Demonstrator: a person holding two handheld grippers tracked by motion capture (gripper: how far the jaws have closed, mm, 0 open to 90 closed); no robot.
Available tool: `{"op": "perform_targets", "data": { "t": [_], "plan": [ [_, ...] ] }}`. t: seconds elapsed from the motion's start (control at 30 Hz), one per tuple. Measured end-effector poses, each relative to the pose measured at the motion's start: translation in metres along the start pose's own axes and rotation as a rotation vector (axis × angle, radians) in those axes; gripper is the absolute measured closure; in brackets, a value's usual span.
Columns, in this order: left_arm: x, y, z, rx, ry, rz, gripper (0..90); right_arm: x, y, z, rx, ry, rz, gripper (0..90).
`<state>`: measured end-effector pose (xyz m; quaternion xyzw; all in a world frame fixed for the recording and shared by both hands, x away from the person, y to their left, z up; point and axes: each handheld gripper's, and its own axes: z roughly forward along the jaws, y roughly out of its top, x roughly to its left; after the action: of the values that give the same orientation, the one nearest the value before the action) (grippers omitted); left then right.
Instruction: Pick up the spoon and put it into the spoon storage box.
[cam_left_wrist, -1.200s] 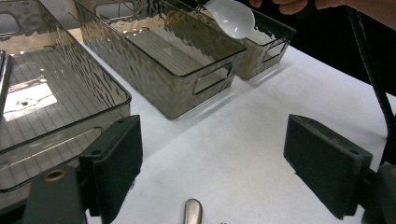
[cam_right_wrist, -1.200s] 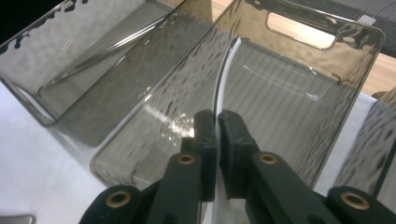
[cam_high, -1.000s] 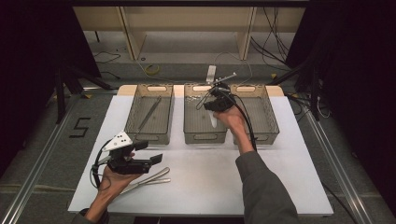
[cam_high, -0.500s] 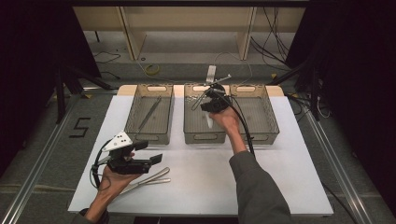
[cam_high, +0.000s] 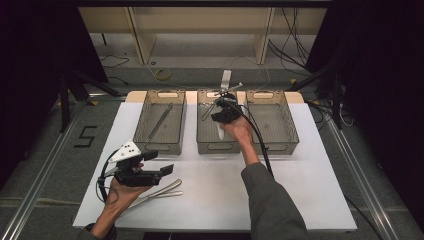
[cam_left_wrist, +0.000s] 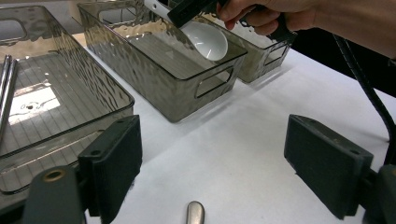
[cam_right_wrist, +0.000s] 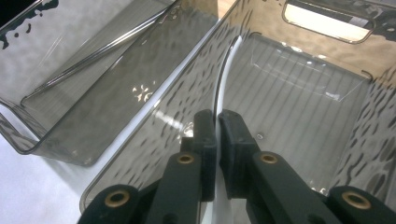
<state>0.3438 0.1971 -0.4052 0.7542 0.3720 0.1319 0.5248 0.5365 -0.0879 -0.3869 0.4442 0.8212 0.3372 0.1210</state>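
At the lower left of the high view, the left hand (cam_high: 120, 192) lies palm-up and low over the counter (cam_high: 300, 175), its forearm coming in from the bottom edge. The left tongs (cam_high: 167, 170) point right, level with the surface, spread wide with nothing between them. Just beneath them lies a metal utensil (cam_high: 160, 192); the left gripper view catches its rounded tip (cam_left_wrist: 195, 212) at the bottom edge between the two pads.

Three bins stand in a row in the upper middle. The left bin (cam_high: 145, 142) has a long metal tool (cam_high: 161, 120) lying aslant in it.

The right arm stretches up from the bottom centre, the hand (cam_high: 237, 131) raised over the middle bin (cam_high: 207, 145). The right tongs (cam_high: 220, 107) are pressed together, pinching the handle of a white spoon (cam_left_wrist: 205, 39). The left gripper view shows the spoon's bowl hanging just above the middle bin's near rim, at the upper centre. The right gripper view shows what the others cannot: the pads (cam_right_wrist: 205, 135) clamped on the thin white handle (cam_right_wrist: 224, 74), which curves up over the bin's floor.

The right bin (cam_high: 295, 135) sits beside it.
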Motion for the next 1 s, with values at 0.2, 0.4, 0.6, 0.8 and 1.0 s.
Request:
{"op": "perform_targets", "data": {
  "t": [0.2, 0.4, 0.6, 0.8, 1.0],
  "plan": [
    [0.000, 0.000, 0.000, 0.001, 0.000, 0.001, 19.0, 0.001, -0.001, 0.004, 0.008, -0.005, -0.003, 86.0],
    [-0.001, 0.000, 0.001, 0.003, 0.000, 0.002, 19.0, 0.002, -0.001, 0.006, 0.014, -0.007, -0.001, 85.8],
    [-0.001, 0.000, 0.001, 0.005, -0.001, -0.001, 19.0, 0.003, -0.002, 0.009, 0.018, -0.006, -0.002, 85.5],
    [-0.001, 0.000, 0.002, 0.007, -0.003, -0.005, 19.0, 0.003, -0.007, 0.013, 0.020, -0.003, 0.000, 85.4],
    [-0.001, 0.000, 0.002, 0.010, -0.003, -0.004, 19.0, 0.000, -0.009, 0.014, 0.012, 0.007, 0.018, 79.0]
  ]
}}
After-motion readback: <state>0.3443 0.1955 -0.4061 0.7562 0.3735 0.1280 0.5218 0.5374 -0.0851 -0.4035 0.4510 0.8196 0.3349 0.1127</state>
